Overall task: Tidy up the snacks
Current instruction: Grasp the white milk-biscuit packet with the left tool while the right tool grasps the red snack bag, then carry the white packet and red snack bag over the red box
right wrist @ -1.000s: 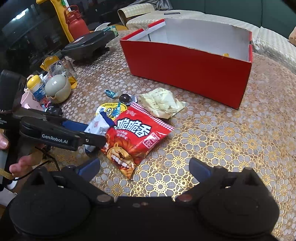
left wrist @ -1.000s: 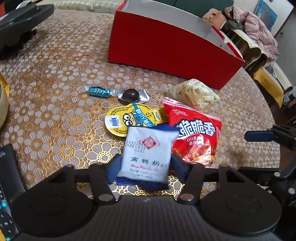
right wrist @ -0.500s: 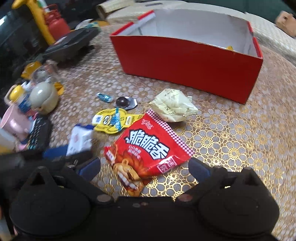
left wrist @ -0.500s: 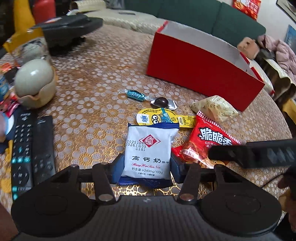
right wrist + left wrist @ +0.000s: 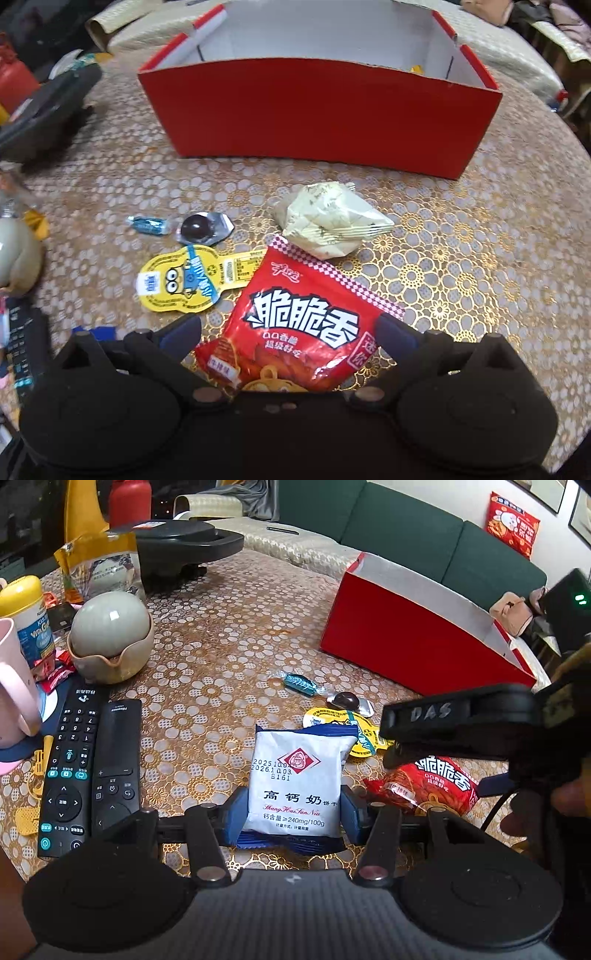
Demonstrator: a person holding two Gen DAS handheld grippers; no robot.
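Observation:
My left gripper (image 5: 291, 814) is shut on a white and blue biscuit packet (image 5: 295, 779) and holds it above the table. My right gripper (image 5: 288, 334) is open, with its fingers on either side of a red snack bag (image 5: 303, 325) that lies on the table; the bag also shows in the left wrist view (image 5: 428, 784). A yellow minion packet (image 5: 184, 280), a dark chocolate in foil (image 5: 201, 228), a teal candy (image 5: 149, 224) and a pale crumpled packet (image 5: 332, 221) lie in front of the open red box (image 5: 317, 107).
Two remote controls (image 5: 88, 771) lie at the left beside a round ceramic pot (image 5: 110, 635), a pink mug (image 5: 14, 686) and a yellow-capped bottle (image 5: 26, 613). A black appliance (image 5: 184, 550) stands at the back. The table edge curves at the right (image 5: 569, 258).
My left gripper has pulled back and swung left with the biscuit packet. My right gripper has moved forward and down over the red snack bag, which now lies between its fingers.

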